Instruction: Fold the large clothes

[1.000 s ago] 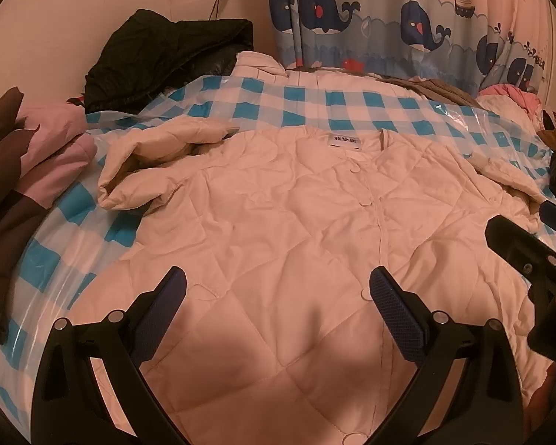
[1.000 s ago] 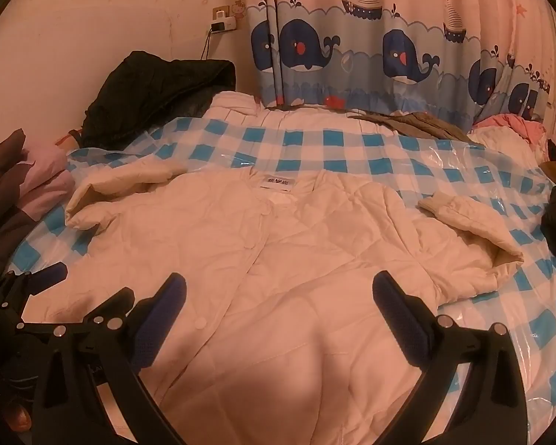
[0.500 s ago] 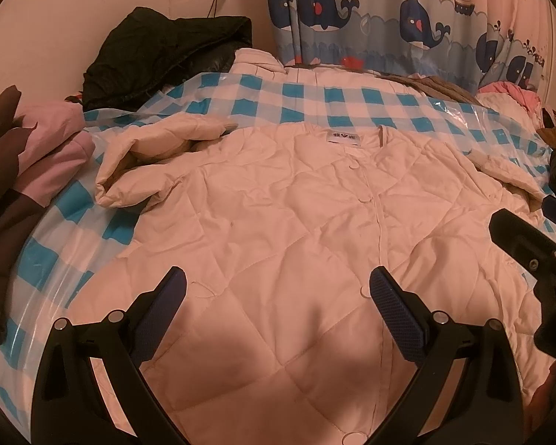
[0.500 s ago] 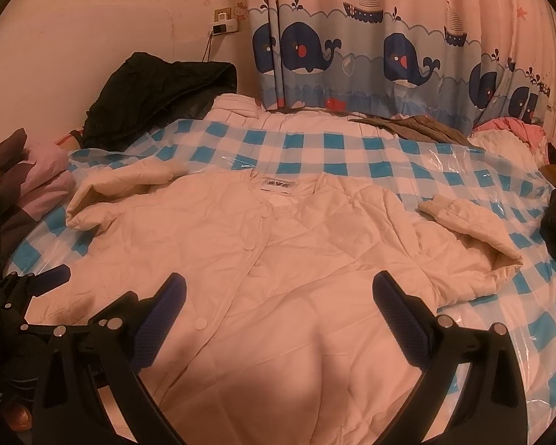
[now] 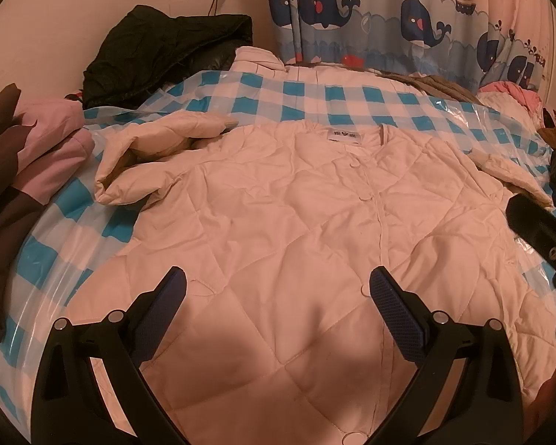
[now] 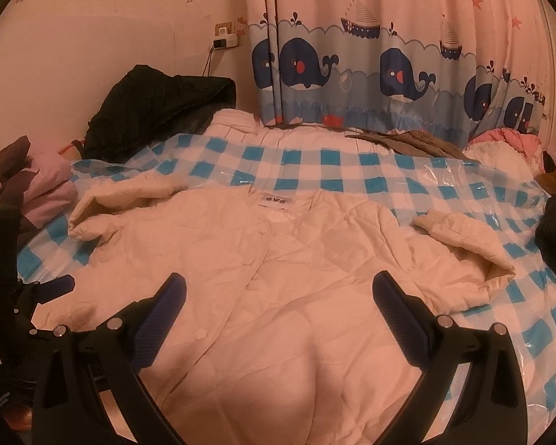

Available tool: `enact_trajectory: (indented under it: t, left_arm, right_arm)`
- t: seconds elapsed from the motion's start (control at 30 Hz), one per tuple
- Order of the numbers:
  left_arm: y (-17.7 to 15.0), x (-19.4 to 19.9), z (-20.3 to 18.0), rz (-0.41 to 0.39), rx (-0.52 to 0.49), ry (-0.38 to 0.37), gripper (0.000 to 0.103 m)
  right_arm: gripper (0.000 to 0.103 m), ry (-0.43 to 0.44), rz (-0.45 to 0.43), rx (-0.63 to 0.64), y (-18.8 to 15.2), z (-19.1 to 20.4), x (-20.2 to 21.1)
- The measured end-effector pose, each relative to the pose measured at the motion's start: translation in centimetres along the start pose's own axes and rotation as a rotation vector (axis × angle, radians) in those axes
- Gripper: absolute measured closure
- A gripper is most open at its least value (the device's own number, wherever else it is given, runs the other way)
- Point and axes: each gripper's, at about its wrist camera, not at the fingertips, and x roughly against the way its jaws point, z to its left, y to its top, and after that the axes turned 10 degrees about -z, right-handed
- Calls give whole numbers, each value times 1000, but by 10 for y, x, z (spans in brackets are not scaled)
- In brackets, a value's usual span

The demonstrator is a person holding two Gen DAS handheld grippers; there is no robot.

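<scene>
Clothing heaped at the left edge of the bed: a pink and brown garment (image 5: pixel 37 155) and, behind it at the far left corner, a black jacket (image 5: pixel 159 55) against the wall. Centre: a cream quilted jacket (image 5: pixel 307 222) lies front-up and buttoned on a blue-and-white checked plastic sheet (image 5: pixel 315 92), its collar label toward the far edge and its hem toward the near edge. Its left-side sleeve (image 5: pixel 148 155) is bent back on itself near the left edge of the sheet; the other sleeve (image 6: pixel 463 241) lies folded over toward the right edge. The left gripper (image 5: pixel 278 296) hovers over the lower front of the jacket, fingers spread wide, nothing between them. The right gripper (image 6: pixel 278 296) is likewise wide apart and empty above the jacket's lower half; in the left wrist view it shows at the right margin. Far edge, right: a brown garment (image 6: pixel 419 141) and pink clothing (image 6: pixel 507 141) below a whale-print curtain (image 6: pixel 352 74).
</scene>
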Motion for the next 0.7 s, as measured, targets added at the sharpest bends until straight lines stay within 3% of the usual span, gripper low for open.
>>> enact_trajectory:
  t: [0.7]
  left_arm:
    - [0, 0, -1, 1, -3, 0, 8]
  right_arm:
    - [6, -18, 27, 10, -6, -2, -6]
